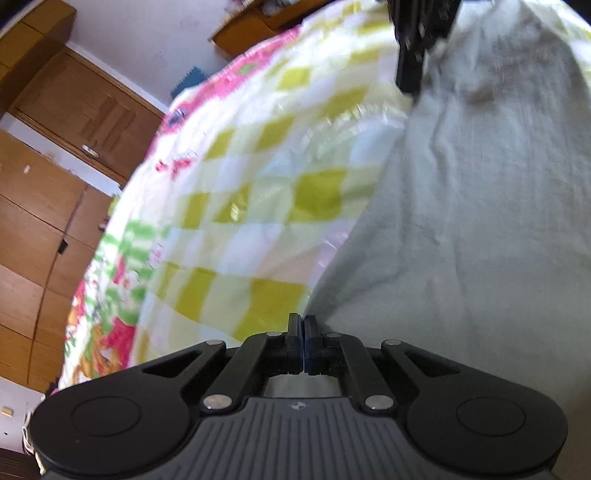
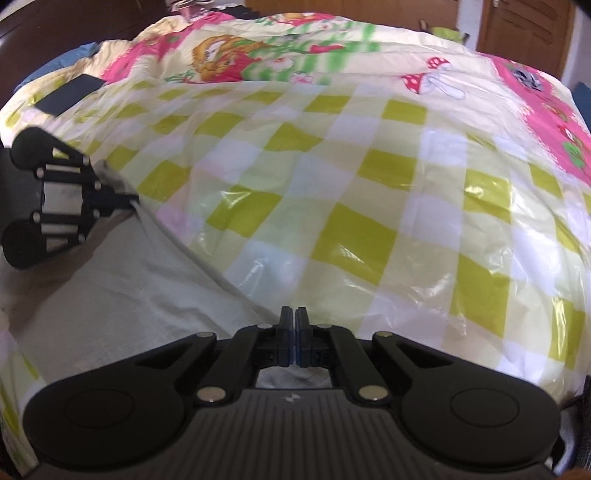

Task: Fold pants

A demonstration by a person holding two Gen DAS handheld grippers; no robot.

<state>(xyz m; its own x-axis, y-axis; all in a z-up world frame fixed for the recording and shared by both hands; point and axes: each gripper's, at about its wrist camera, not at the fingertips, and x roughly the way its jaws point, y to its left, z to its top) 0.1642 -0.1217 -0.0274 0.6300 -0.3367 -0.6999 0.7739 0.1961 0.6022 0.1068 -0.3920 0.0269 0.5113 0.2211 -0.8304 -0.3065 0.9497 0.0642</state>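
The pants (image 1: 461,221) are pale grey-white cloth, lying on a bed with a yellow-green checked cover (image 1: 258,184). In the left wrist view they fill the right half. My left gripper (image 1: 303,321) is shut on the pants' edge. The right gripper (image 1: 410,74) shows at the top, on the far edge of the cloth. In the right wrist view the pants (image 2: 129,288) lie at lower left. My right gripper (image 2: 294,314) is shut on their edge. The left gripper (image 2: 129,201) shows at the left, shut on the cloth's other corner.
The checked cover (image 2: 369,203) has a shiny plastic sheet over it and a pink cartoon border (image 2: 546,110). A dark flat object (image 2: 70,94) lies at the bed's far left. Wooden cupboards (image 1: 44,184) and a door (image 2: 524,33) stand beyond the bed.
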